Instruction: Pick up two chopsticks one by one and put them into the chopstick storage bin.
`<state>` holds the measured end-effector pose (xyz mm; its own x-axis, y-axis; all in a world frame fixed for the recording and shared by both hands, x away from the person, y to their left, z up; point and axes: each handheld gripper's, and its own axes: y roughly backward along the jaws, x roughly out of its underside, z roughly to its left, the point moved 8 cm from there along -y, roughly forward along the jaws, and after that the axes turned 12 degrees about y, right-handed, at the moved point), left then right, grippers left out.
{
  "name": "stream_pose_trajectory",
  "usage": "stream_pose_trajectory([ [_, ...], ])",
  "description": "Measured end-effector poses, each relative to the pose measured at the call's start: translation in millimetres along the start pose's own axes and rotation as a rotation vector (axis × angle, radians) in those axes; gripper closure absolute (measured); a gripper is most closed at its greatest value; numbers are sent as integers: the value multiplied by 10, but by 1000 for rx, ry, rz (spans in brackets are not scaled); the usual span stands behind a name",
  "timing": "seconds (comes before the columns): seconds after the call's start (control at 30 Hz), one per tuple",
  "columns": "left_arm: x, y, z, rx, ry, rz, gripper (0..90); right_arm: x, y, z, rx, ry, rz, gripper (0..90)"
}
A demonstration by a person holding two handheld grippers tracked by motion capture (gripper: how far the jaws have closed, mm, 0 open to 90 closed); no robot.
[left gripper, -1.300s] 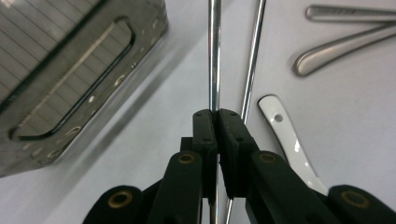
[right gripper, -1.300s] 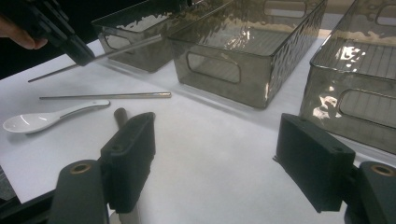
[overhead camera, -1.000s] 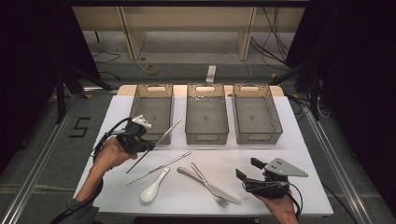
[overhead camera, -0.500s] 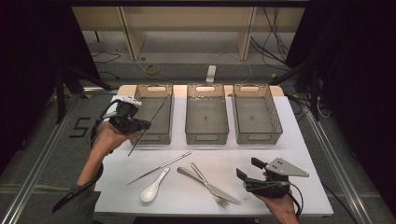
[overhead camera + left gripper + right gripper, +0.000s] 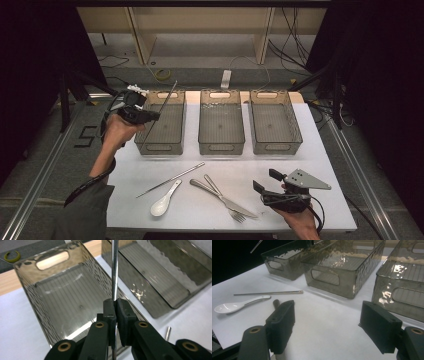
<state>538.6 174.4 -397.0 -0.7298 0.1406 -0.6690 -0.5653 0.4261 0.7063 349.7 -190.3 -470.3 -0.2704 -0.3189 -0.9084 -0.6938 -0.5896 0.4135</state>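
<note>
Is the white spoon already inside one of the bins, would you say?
No, the white spoon lies on the table in front of the bins.

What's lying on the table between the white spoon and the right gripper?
In the high view, a knife and a fork lie crossed between the white spoon and the right gripper, on the table.

place: lab-style recording setup | landmark: white table [image 5: 320, 165] | beyond its far edge: grey floor with loose cables [image 5: 295, 30], a white power strip [image 5: 226, 79] and bare wooden frame legs [image 5: 140, 40] | at its left and right: metal rails [image 5: 45, 165] | around it: black curtains [image 5: 380, 75]
</note>
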Motion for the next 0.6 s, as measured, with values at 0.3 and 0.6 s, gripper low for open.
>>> stream_pose_trajectory([
  [0.3,-123,-67,165,-39,33,-47,850,2,-6,5,-2,1,2,289],
  [0.6,-220,-144,228,-76,38,-85,850,1,-6,7,-3,2,1,289],
])
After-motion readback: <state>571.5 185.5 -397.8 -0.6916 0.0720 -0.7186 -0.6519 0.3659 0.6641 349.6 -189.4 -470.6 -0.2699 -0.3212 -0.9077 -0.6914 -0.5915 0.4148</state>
